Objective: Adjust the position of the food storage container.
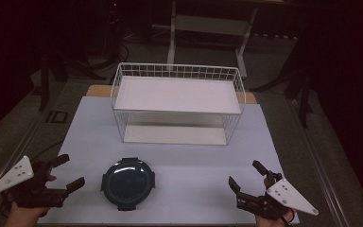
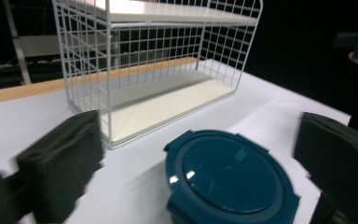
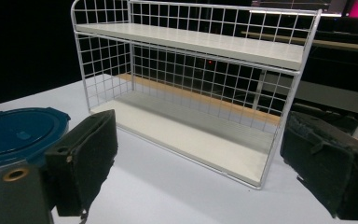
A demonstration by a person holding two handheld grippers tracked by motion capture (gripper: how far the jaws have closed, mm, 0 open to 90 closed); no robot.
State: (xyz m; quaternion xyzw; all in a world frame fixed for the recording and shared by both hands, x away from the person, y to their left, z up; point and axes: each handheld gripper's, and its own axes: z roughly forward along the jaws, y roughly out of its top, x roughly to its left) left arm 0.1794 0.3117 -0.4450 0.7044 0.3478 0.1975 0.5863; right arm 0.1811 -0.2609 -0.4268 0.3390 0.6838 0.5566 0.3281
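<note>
- The left hand-held gripper [image 1: 68, 172] rests low at the near left corner of the table [image 1: 179, 156], with its jaws spread apart and nothing between them.
- The right hand-held gripper [image 1: 246, 175] is at the near right corner, also released and holding nothing.
- A round dark blue lid [image 1: 128, 182] lies flat on the table, just beside the left hand-held gripper and well apart from the right one.
- In the left gripper view the lid [image 2: 230, 179] lies ahead, between the two jaws but not touched.
- A white wire shelf [image 1: 177, 101] with two levels stands behind the lid, toward the far edge.
</note>
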